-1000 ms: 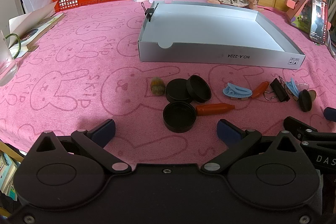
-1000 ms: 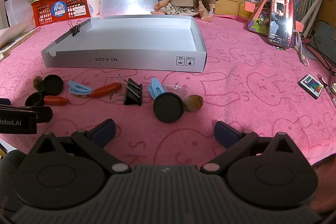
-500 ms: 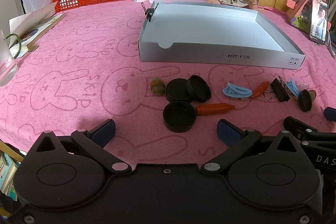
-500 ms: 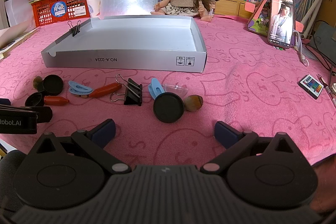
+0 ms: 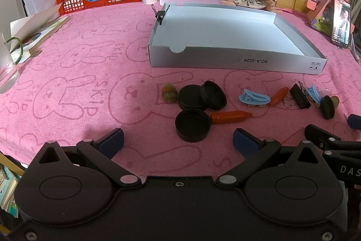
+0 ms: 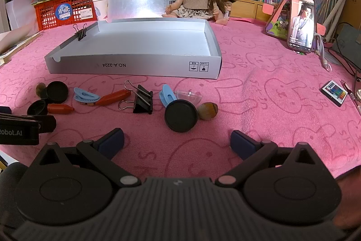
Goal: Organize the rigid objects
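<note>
Both tools hang low over the near edge of the pink towel (image 5: 74, 64), and neither has anything in it: the left gripper (image 5: 178, 139) has its fingers spread wide, and the right gripper (image 6: 177, 140) is spread just the same. The small things lie in a loose row between the grippers and the grey box (image 5: 237, 61), which sits farther back with its inside bare, so I'd say the sorting hasn't started. Nearest the left tool is a black round lid (image 5: 193, 125), touching an orange marker (image 5: 230, 116), with two more black lids (image 5: 202, 96) just beyond. In front of the right tool a black round cap (image 6: 181, 116) leans beside a brown stone (image 6: 207, 110), with a blue clip (image 6: 167, 96) and a black binder clip (image 6: 143, 102) to the left. Laid out that close to the box's near wall, each piece looks like a short lift away from going in.
</note>
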The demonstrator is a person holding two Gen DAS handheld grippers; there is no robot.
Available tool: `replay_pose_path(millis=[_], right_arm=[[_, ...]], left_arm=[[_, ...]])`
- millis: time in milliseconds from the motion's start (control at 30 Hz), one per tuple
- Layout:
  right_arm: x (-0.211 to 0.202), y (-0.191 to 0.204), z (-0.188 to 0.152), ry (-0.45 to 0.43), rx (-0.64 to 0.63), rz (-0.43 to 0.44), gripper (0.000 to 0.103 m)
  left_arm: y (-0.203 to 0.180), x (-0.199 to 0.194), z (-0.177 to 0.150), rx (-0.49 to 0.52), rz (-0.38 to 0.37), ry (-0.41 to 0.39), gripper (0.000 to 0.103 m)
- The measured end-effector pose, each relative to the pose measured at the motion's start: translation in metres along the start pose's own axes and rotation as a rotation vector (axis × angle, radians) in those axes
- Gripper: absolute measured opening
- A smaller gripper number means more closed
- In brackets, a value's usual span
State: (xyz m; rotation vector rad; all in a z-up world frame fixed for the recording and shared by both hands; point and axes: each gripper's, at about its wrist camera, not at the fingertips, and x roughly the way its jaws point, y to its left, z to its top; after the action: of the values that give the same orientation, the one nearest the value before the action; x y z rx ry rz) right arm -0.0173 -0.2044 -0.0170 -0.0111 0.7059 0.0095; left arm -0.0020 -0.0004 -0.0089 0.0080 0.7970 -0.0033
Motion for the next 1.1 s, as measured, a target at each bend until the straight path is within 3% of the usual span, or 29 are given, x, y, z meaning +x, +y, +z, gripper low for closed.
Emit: replay_pose_path(millis=[367,667,967,1100], right_arm=[[-0.002,-0.001,-0.001,-0.010,-0.010,0.016,0.103],[-0.007,-0.003,-0.001,-0.038,-0.002,0.025,0.087],[-0.011,-0.002,0.005,-0.087,-0.022,0.023,0.073],[-0.008,-0.002,0.006,-0.085,-0.024,0.027,0.063]], left_arm=[[0.001,-0.008,-0.003,0.006,-0.001,-0.042,0.103],[0.001,-0.010,-0.003,0.002,-0.014,-0.035,0.100],[0.005,-0.019,-0.002,-0.015,-0.076,-0.084,0.077],[0.000,-0.019,-0.003,0.021,-0.069,-0.102,0.062]])
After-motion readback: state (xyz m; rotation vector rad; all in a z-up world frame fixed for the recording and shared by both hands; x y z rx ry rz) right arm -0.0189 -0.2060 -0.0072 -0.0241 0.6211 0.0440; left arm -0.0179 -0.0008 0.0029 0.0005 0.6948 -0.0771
